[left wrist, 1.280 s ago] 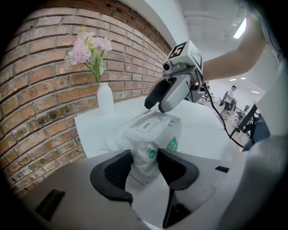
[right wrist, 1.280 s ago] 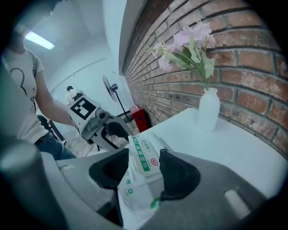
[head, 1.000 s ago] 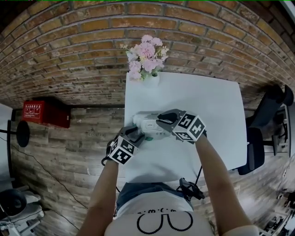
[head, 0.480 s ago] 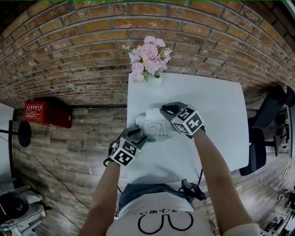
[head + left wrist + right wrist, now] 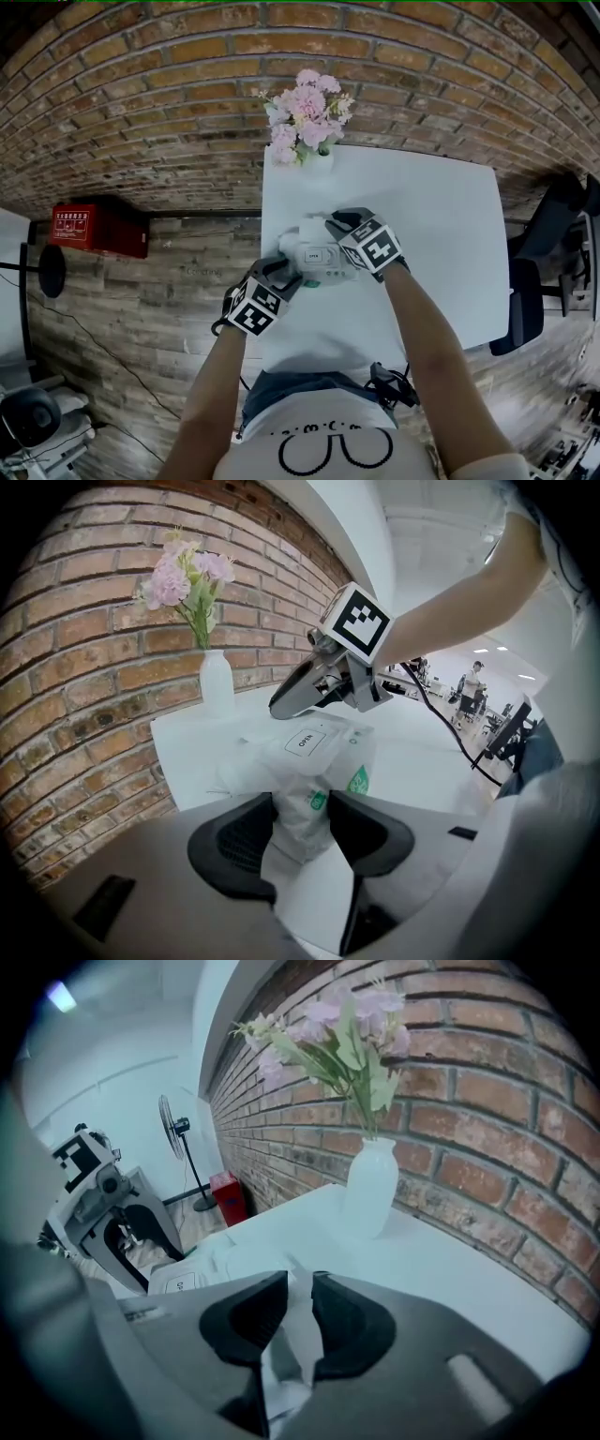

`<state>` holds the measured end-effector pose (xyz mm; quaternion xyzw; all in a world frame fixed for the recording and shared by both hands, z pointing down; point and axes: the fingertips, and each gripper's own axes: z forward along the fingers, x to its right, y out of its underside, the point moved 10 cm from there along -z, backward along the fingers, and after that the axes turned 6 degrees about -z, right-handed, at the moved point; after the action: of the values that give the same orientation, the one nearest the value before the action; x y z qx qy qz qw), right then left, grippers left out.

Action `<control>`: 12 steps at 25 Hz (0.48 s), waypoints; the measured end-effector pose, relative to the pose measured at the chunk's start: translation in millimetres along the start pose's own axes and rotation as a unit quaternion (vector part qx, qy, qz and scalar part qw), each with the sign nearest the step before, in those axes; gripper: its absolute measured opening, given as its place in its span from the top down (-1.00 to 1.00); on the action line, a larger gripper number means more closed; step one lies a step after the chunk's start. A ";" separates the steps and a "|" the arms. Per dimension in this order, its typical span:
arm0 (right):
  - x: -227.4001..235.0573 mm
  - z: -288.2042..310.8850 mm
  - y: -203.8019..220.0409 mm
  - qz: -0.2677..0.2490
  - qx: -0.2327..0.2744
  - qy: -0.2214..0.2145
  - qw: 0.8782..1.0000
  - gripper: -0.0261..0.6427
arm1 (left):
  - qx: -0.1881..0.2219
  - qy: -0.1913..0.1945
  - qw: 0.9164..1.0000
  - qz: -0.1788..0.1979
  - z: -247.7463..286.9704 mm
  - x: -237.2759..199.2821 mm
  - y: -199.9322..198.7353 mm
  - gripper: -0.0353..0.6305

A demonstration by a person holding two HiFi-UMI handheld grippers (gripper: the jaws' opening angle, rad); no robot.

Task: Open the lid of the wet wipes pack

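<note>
— Wet wipes pack (image 5: 319, 255), where does it lie?
— On the white table (image 5: 441, 234), toward its 9 o'clock edge as the head view shows it. The lid (image 5: 307, 741), marked OPEN, faces up and lies flat and shut.

— And the two claws?
— The left gripper (image 5: 292, 277) comes in from 7 o'clock and is clamped on the crumpled near end of the pack. The right gripper (image 5: 330, 225) reaches in from 4 o'clock to the pack's far side at 12 o'clock. Its jaws are opening, with a white fold of the pack's film standing in the narrow gap and both pads against it.

— Anything else on the tabletop?
— A white vase (image 5: 317, 161) of pink flowers (image 5: 305, 108) stands at the table's 12 o'clock edge, close against the brick wall (image 5: 141, 103).

— What of the room?
— The brick wall runs across the whole 12 o'clock side. A wood-plank floor (image 5: 141, 319) shows at 9 o'clock. On it a red box (image 5: 94, 230) sits at the foot of the wall, with a black standing fan (image 5: 42, 272) near it. A black office chair (image 5: 534, 281) stands at 3 o'clock, just beside the table's edge.
</note>
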<state>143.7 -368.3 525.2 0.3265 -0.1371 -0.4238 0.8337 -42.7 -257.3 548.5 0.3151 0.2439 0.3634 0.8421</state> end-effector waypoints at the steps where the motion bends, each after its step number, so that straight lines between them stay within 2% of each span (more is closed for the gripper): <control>1: 0.0 -0.5 -0.1 0.003 0.001 0.001 1.000 0.67 | -0.002 0.001 1.000 0.001 -0.1 -0.1 -0.2 0.33; 6: -1.2 -13.2 -4.8 0.006 0.012 0.011 1.000 0.67 | -0.007 -0.002 1.000 0.005 -1.2 0.2 -1.9 0.33; 12: -7.9 -51.3 -13.0 0.001 0.056 0.035 0.998 0.67 | -0.004 -0.018 1.000 -0.004 -11.2 3.7 -5.4 0.33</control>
<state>156.8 -345.6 478.6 0.3869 -0.1313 -0.4025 0.8191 -45.1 -253.4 536.4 0.3175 0.2287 0.3557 0.8487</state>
